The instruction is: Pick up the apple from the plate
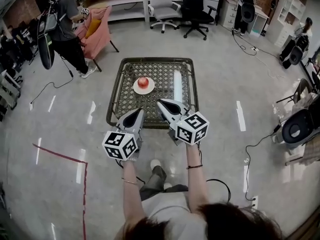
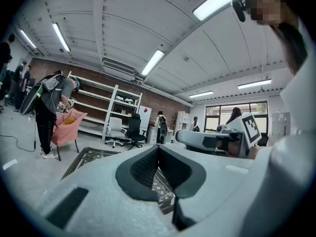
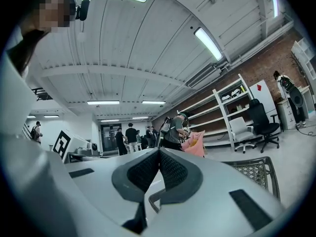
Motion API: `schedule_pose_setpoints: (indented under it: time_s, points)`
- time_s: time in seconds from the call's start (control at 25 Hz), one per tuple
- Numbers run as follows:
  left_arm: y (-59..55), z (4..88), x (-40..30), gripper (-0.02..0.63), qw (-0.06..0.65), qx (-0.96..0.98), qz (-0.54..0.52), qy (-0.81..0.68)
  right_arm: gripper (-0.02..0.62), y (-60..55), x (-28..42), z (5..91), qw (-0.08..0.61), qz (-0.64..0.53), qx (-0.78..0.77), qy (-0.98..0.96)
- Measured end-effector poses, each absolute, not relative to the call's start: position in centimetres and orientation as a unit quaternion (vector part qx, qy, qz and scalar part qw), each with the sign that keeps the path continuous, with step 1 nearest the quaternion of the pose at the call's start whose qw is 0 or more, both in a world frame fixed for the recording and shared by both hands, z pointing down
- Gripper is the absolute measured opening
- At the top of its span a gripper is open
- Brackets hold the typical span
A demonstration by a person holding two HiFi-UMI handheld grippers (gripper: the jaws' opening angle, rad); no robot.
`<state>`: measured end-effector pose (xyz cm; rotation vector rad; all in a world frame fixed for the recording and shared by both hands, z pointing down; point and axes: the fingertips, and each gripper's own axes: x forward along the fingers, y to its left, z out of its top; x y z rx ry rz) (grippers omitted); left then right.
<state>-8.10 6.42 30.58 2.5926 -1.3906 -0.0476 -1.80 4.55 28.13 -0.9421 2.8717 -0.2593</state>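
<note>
The apple (image 1: 143,82) is seen on a white plate (image 1: 136,89) in the middle of the low bench (image 1: 121,103), in the upper middle of the head view. A white roll (image 1: 177,85) lies just to the right of the plate. The left claw (image 1: 137,112) and the right claw (image 1: 161,103) are held by the lower edge of the bench in the frame, apart from the apple. Both are clenched shut, and nothing is held in either one.

A few things could go wrong from here. If a claw is not opened wide first, the apple is likely to be bumped and not grabbed. The apple is round, so it could be rolled off the plate by a push. The plate could be slid along the bench too. The white roll could be knocked by the right claw, as it lies on that side. If the apple is squeezed away from its middle, it may slip out and be dropped.
</note>
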Motion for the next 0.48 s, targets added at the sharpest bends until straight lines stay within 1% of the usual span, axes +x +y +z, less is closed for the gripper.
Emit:
schedule_pose_setpoints:
  time_s: [0.24, 0.48]
  points:
    - [5.0, 32.3, -7.8, 0.011, 0.11, 0.88, -0.013, -0.461, 0.009, 3.0, -1.9, 29.6, 0.054, -0.09, -0.314, 0.943]
    - [2.9, 33.4, -9.2, 0.011, 0.127, 0.877, -0.016, -0.464, 0.009, 1.2, -2.9, 30.5, 0.048, -0.102, -0.302, 0.947]
